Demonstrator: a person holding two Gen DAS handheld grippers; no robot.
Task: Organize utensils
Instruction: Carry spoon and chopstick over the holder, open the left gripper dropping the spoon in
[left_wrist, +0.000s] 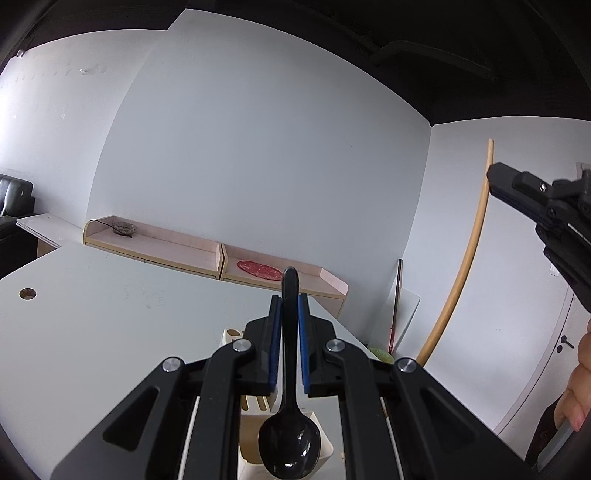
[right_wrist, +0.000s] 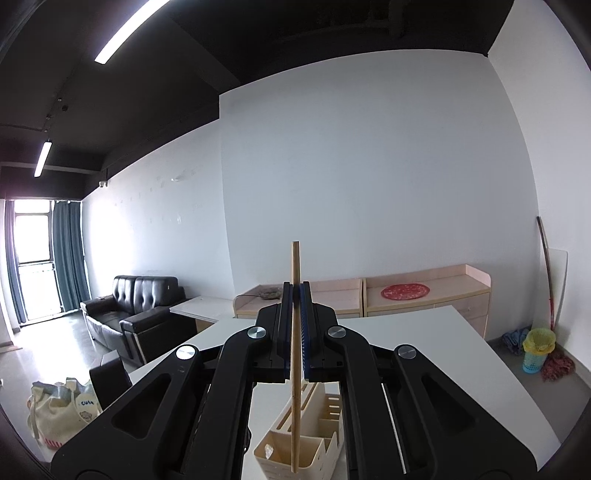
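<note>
The left hand-held gripper (left_wrist: 290, 334) pinches a black spoon (left_wrist: 289, 439) by its handle, bowl toward the camera, above the cream organizer (left_wrist: 325, 448) on the white tabletop (left_wrist: 110, 332). The right hand-held gripper (right_wrist: 295, 325) is pressed together on a wooden chopstick (right_wrist: 294, 332), held upright, its lower end over the organizer's (right_wrist: 306, 439) compartments. The spoon and chopstick are both raised clear of the tabletop.
</note>
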